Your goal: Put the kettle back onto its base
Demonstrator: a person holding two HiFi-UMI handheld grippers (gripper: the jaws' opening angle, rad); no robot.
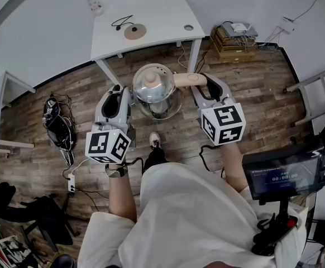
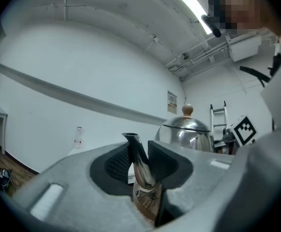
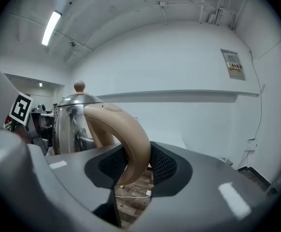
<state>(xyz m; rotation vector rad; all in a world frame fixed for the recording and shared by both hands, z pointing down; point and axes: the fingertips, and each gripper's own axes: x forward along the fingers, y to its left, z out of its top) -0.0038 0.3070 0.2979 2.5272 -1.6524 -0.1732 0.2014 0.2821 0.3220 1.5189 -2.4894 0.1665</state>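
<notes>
Head view: the kettle (image 1: 154, 89) hangs in the air above the wooden floor (image 1: 252, 94), between both tools. It is polished steel with a domed lid (image 2: 188, 125), a round tan knob (image 1: 150, 78) and a curved tan handle (image 3: 131, 139). The left gripper (image 1: 124, 94) pinches its thin spout (image 2: 139, 161), and the right gripper (image 1: 204, 84) is clamped on the handle. The round brown base (image 1: 134, 31) lies on the white table (image 1: 157, 15), farther off.
</notes>
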